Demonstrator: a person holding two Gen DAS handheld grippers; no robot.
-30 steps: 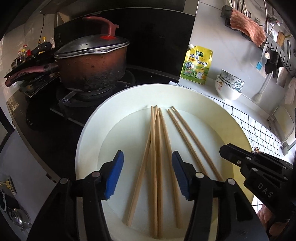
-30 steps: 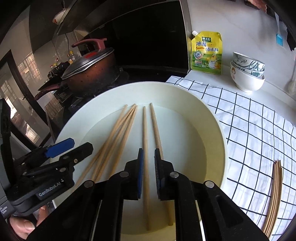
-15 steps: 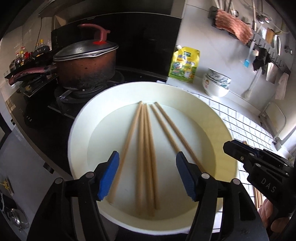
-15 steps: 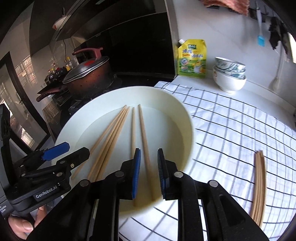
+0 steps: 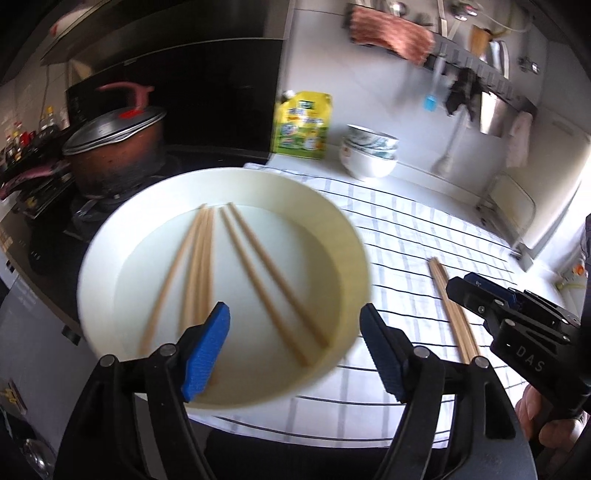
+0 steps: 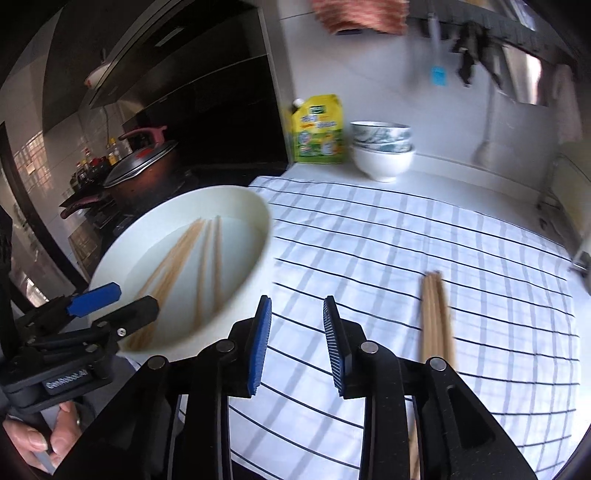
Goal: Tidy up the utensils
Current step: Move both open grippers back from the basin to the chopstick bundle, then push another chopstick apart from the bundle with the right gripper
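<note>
A cream round basin [image 5: 351, 236] holds several wooden chopsticks [image 5: 266, 273] lying loose on its floor; it also shows in the right wrist view [image 6: 255, 210]. A second bundle of chopsticks [image 5: 448, 306] lies on the white checked cloth [image 5: 424, 236], also seen in the right wrist view [image 6: 436, 314]. My left gripper [image 5: 295, 347] is open and empty above the basin's near rim. My right gripper [image 6: 297, 343] is open and empty over the cloth, between the basin and the bundle.
A lidded dark pot [image 5: 114, 147] sits on the stove at the left. A yellow pouch [image 5: 303, 125] and stacked white bowls [image 5: 369, 155] stand at the back against the wall. Utensils and a cloth hang on a wall rail [image 5: 443, 33].
Both grippers have drawn back and swung right, away from the basin. The right gripper's jaws, nearly shut over a chopstick before, have opened wider with nothing in them. The chopsticks stay in the basin.
</note>
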